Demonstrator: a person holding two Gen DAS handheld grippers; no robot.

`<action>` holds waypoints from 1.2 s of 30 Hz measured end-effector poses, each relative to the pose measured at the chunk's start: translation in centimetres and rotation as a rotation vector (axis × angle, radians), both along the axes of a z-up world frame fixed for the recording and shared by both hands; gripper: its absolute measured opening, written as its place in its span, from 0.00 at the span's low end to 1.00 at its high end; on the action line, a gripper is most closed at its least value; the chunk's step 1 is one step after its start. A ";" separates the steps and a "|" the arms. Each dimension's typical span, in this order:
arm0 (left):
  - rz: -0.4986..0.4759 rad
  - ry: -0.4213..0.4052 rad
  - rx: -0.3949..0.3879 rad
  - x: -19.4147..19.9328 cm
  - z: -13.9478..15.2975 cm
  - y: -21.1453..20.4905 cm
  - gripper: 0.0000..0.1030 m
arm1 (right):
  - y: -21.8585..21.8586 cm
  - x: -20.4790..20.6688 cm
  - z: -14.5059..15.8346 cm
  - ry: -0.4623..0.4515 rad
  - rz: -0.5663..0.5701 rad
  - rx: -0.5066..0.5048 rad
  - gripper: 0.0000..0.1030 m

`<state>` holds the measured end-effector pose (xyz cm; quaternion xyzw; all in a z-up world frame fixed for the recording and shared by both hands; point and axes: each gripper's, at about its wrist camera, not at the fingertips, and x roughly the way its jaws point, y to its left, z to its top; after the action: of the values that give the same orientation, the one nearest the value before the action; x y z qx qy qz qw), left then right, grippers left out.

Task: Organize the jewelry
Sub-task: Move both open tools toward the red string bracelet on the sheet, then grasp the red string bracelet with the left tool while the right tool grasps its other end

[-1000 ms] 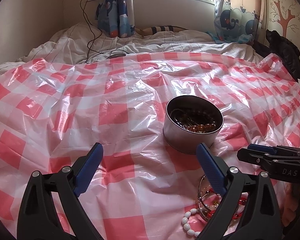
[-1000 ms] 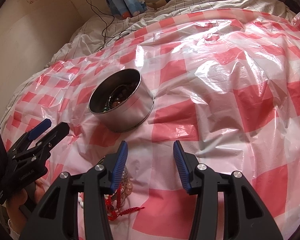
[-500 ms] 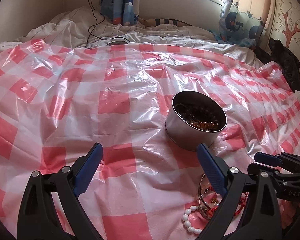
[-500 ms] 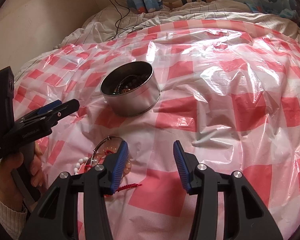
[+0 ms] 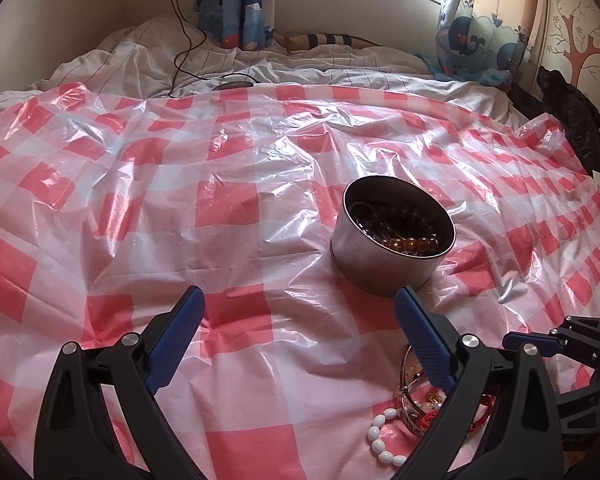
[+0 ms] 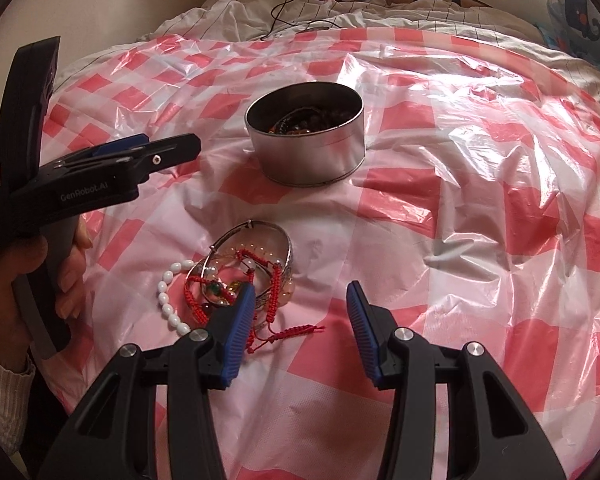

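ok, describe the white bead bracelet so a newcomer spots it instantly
Start at the round metal tin on the red-checked plastic sheet. Just in front of it lies a tangled jewelry pile. The white bead bracelet curves along its left edge: oval, opaque white beads, unlike the red cords and silver bangle beside it.

Black grippers [image 6: 300, 300], blue-padded jaws, cream knit sleeve [image 6: 4, 400].

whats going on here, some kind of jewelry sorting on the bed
A person holds a hand-held gripper in each hand over a red-checked plastic sheet spread on a bed. A round metal tin already holds beaded bracelets. A tangled pile is not yet in the tin: a silver bangle, a red cord bracelet and a white bead bracelet. The right hand-held gripper hangs open beside that pile, empty. The left hand-held gripper is open too, holding nothing.
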<state>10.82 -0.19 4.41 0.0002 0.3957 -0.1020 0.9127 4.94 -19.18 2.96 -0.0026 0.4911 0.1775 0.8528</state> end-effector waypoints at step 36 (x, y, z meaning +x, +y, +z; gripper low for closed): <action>-0.677 -0.040 0.095 -5.9 -0.3 -6.7 0.90 | -5.6 1.7 0.1 -0.003 -0.197 0.065 0.04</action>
<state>4.93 -6.92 4.14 0.1761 0.3596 -0.3805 0.8336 6.63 -24.75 3.07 0.0732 0.4816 0.1087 0.8666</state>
